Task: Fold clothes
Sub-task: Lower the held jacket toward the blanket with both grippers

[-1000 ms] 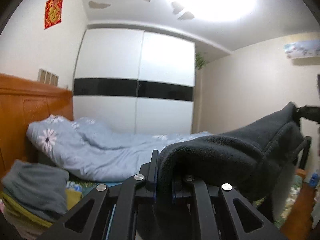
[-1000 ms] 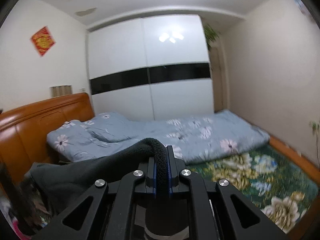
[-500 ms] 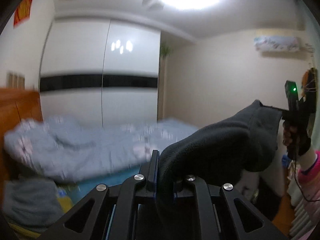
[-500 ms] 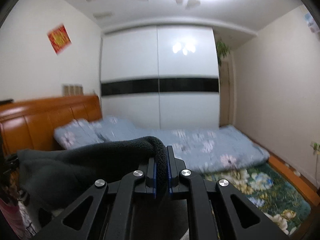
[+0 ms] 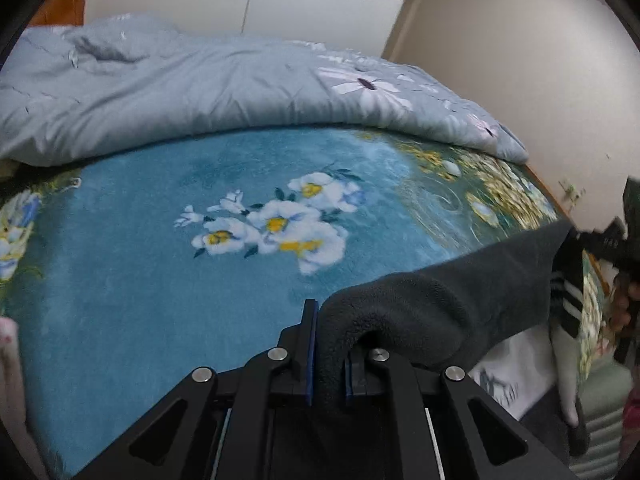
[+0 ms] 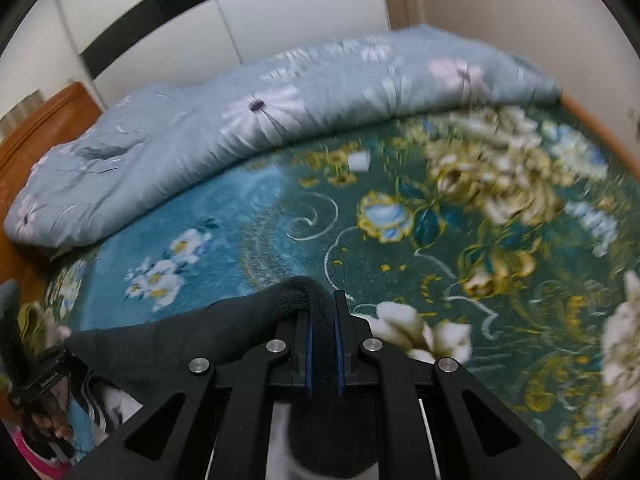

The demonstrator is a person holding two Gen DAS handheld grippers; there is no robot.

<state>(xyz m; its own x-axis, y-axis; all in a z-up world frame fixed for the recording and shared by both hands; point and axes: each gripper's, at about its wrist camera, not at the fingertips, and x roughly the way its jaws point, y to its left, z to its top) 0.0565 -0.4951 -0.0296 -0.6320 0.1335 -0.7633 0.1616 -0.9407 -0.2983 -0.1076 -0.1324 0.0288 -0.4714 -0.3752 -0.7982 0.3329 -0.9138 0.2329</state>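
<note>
- Dark grey fleece garment (image 5: 436,304) is clamped between the two fingers of the left gripper (image 5: 329,354), whose blue-edged pads press on a thick fold of it; from there the cloth runs off to that gripper's right, held up above the bed.
- At the far right of the left wrist view, the garment's other end meets the right gripper (image 5: 604,240), seen only as a blurred black shape, with the person's hand below it.
- The right gripper (image 6: 322,342), in its own view, is closed on another fold of the same fleece garment (image 6: 192,340), which bulges up between its pads and stretches away to its left.
- At the lower left of the right wrist view, the left gripper (image 6: 42,380) appears dark and blurred at the cloth's far end.
- Below the stretched cloth in the left wrist view, something white with black stripes (image 5: 560,304) shows; what it is cannot be told.
- Ahead of and under both grippers lies a teal floral blanket (image 5: 160,280) covering the bed.
- Beyond it, a pale blue quilt (image 5: 200,88) with flower prints is bunched along the far side.
- Farthest off stand a white wardrobe (image 6: 192,32) with a black band and an orange wooden headboard (image 6: 48,120).
</note>
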